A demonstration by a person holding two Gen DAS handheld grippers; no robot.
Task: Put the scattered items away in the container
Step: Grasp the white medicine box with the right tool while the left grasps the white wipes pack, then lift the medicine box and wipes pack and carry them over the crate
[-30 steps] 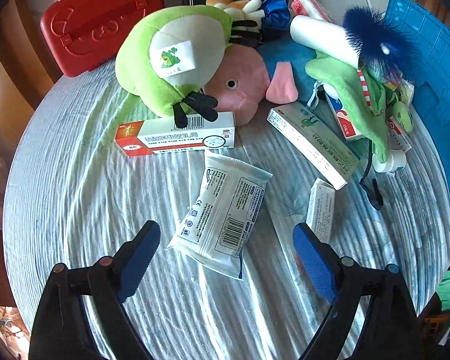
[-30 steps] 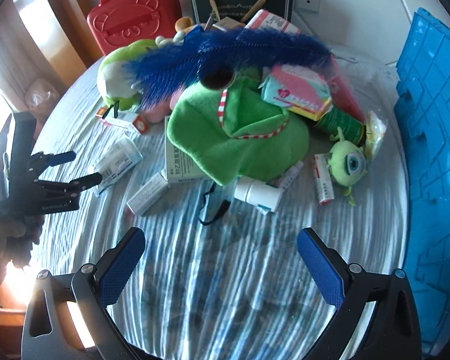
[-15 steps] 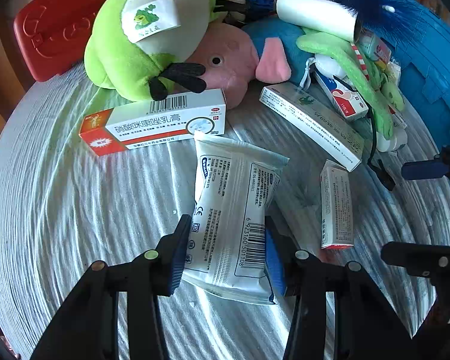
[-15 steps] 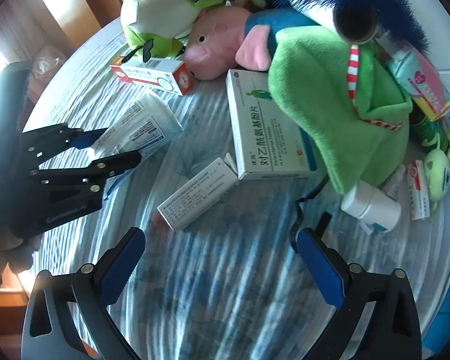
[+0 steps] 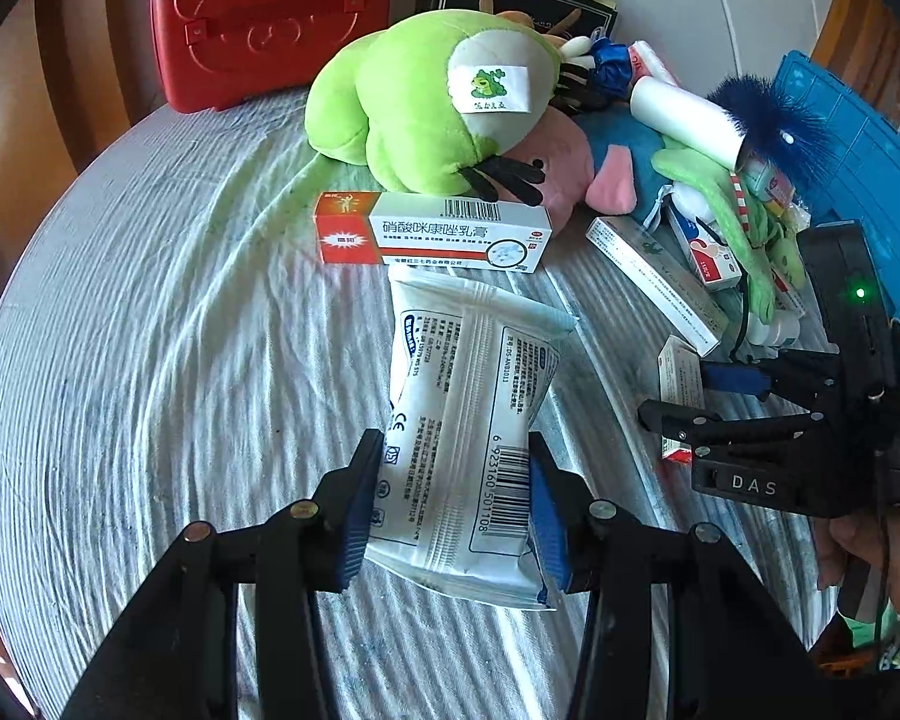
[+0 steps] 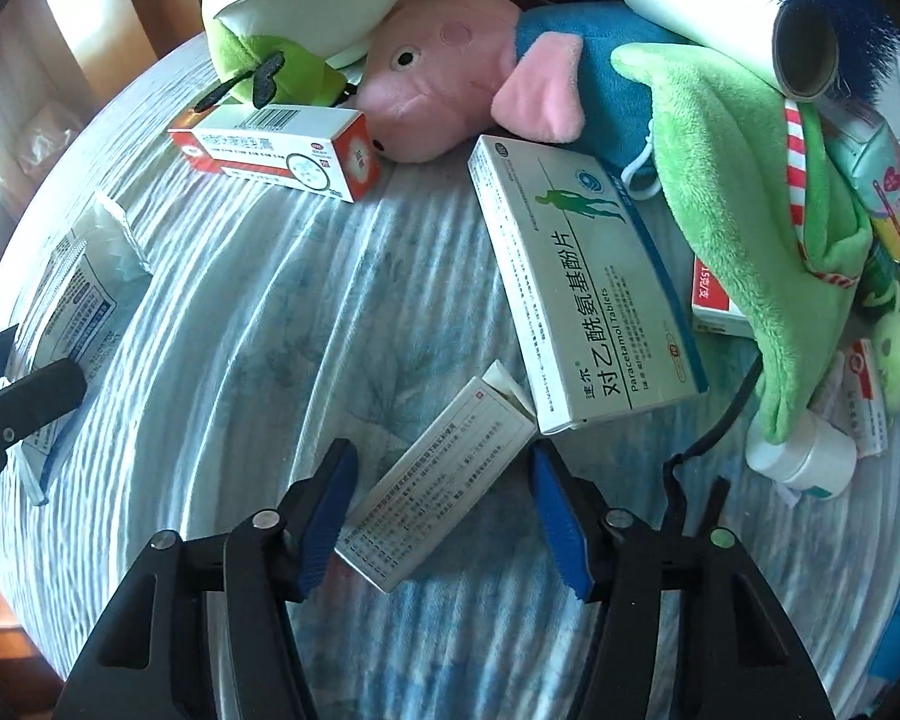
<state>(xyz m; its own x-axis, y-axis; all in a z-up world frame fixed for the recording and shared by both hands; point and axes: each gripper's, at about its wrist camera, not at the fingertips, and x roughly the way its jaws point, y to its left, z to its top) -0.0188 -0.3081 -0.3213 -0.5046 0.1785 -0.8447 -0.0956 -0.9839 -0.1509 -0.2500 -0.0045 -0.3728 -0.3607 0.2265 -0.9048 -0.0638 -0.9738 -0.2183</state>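
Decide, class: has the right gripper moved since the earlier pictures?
Yes. The right gripper has come forward and down, from far off the paracetamol box to close beside it, now straddling the small white box.

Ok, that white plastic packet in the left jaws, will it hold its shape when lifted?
Probably not. The white packet looks like soft film, already pinched narrower between the left gripper jaws, so its free end will likely sag. It seems light, and the glossy wrap may slip.

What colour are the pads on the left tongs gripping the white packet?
Blue pads, clearest in the left wrist view.
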